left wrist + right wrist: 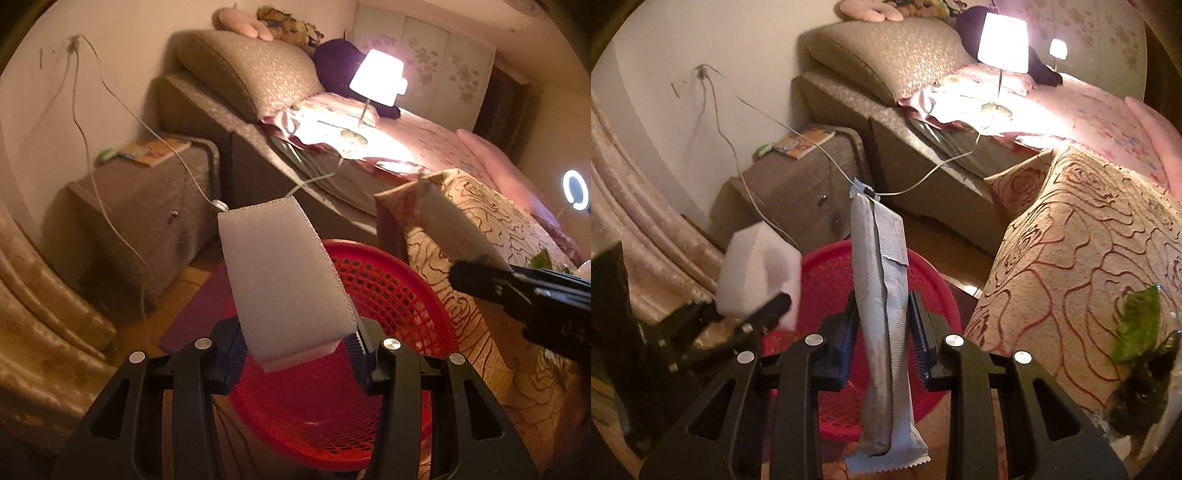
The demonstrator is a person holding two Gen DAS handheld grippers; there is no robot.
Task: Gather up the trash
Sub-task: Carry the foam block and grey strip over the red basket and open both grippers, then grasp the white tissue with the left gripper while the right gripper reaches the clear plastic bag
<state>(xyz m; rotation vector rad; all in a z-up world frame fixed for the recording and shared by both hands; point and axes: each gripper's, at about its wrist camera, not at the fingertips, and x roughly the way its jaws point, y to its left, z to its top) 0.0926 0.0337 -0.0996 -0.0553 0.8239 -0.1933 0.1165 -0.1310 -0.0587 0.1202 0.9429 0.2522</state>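
My left gripper [297,341] is shut on a white foam block [284,280] and holds it above a red mesh basket [391,291] on the floor. My right gripper [882,332] is shut on a long silver snack wrapper [882,314], upright above the same red basket [827,284]. The foam block [757,273] and the left gripper [750,314] show at the left of the right wrist view. The right gripper [480,277] with its wrapper [450,225] shows at the right of the left wrist view.
A table with a floral cloth [1082,243] stands right of the basket, with a green leaf scrap [1137,325] and dark trash on it. A brown nightstand [147,214], dangling cables [110,221], curtains [44,325] and a bed with a lit lamp [376,77] surround the spot.
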